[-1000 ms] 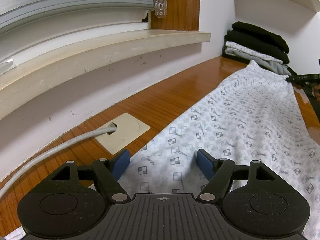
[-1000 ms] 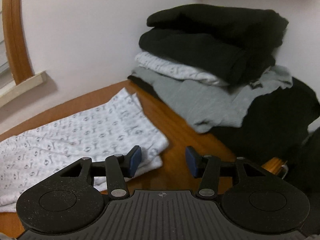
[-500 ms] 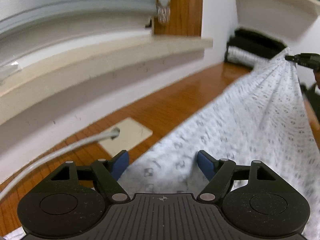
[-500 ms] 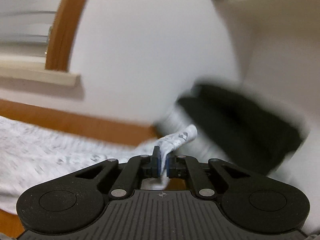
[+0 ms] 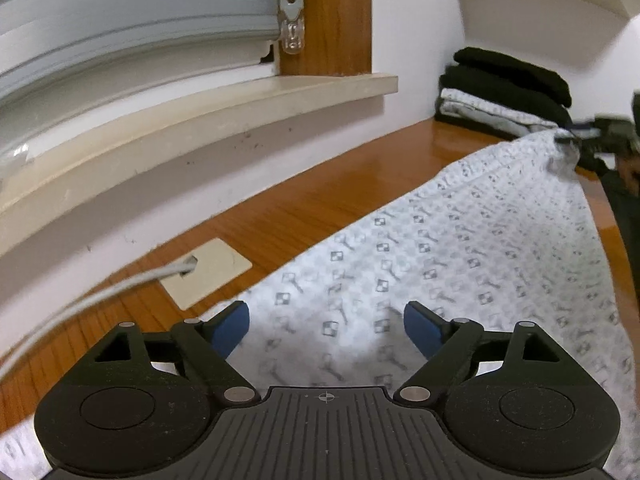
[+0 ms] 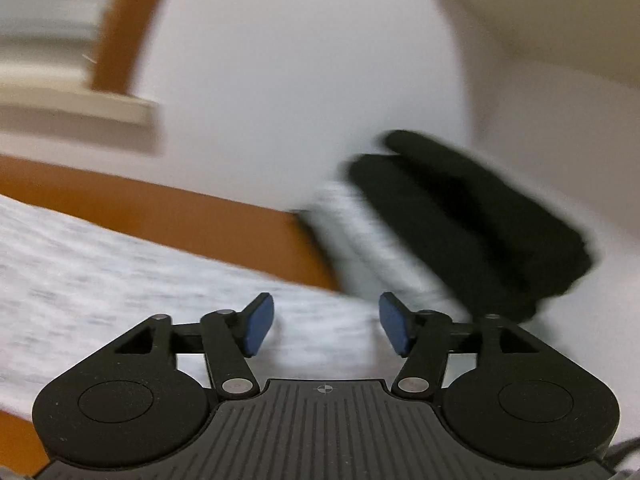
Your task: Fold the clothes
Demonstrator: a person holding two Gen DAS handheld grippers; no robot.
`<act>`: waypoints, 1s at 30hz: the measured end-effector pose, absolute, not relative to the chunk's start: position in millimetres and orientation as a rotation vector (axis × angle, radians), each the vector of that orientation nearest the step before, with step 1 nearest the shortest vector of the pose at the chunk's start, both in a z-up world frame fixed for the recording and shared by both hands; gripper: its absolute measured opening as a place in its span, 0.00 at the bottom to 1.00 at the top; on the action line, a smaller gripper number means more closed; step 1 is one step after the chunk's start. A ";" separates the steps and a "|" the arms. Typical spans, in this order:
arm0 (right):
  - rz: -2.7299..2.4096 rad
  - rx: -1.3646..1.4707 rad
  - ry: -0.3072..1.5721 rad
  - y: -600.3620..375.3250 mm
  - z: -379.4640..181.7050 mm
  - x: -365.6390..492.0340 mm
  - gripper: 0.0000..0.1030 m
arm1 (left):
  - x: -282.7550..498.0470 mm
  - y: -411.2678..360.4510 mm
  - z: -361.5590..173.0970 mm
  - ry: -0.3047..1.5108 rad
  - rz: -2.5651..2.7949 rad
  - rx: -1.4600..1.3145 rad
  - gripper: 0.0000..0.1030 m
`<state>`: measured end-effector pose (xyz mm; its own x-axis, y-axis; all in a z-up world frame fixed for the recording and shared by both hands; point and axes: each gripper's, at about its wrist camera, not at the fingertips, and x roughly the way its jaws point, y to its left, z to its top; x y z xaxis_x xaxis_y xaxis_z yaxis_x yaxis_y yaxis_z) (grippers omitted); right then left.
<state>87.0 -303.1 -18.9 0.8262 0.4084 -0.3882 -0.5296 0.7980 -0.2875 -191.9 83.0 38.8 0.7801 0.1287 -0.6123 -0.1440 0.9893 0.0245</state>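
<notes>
We have the wooden worktop (image 5: pixel 320 204) running along the wall under the window sill, long enough to lay a garment out flat, which is why the patterned white garment (image 5: pixel 460 248) lies stretched along it from near left to far right. We judge that it is spread this way so that it can be folded cleanly; its far right corner looks bunched where the right tongs (image 5: pixel 576 134) reach it in the left wrist view.

At the far right end sits the stack of folded clothes (image 5: pixel 508 88), black pieces over pale ones, pushed against the wall, so we take it for the finished pile kept clear of the working area.

Our left tongs (image 5: pixel 326 328) hover over the near end of the garment, blue pads wide apart and gripping nothing, having just been opening. Our right tongs (image 6: pixel 326 330) have just been opening too; in their own blurred view the pads stand apart with nothing between them, cloth lying beneath.
</notes>
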 end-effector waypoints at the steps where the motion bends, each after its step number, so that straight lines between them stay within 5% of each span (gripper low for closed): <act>1: 0.565 -0.368 0.340 -295.1 -22.3 79.8 0.65 | -191.9 81.0 38.4 0.659 0.149 -0.033 0.85; 10: 0.968 -0.096 0.525 -233.5 -29.0 12.1 0.74 | -185.1 62.4 27.4 0.672 0.145 -0.036 0.86; 20: 1.084 -0.195 0.549 -185.9 -33.5 -36.1 0.79 | -186.5 62.7 22.1 0.672 0.123 -0.048 1.00; 30: 1.082 -0.291 0.509 -174.7 -48.6 -50.0 0.89 | -198.6 64.5 28.2 0.648 0.188 -0.062 1.00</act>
<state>-50.0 -174.7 -48.6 0.3706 0.7637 -0.5286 -0.8941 0.4474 0.0194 -198.6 64.5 28.2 0.7811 0.1546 -0.6050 -0.1932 0.9812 0.0013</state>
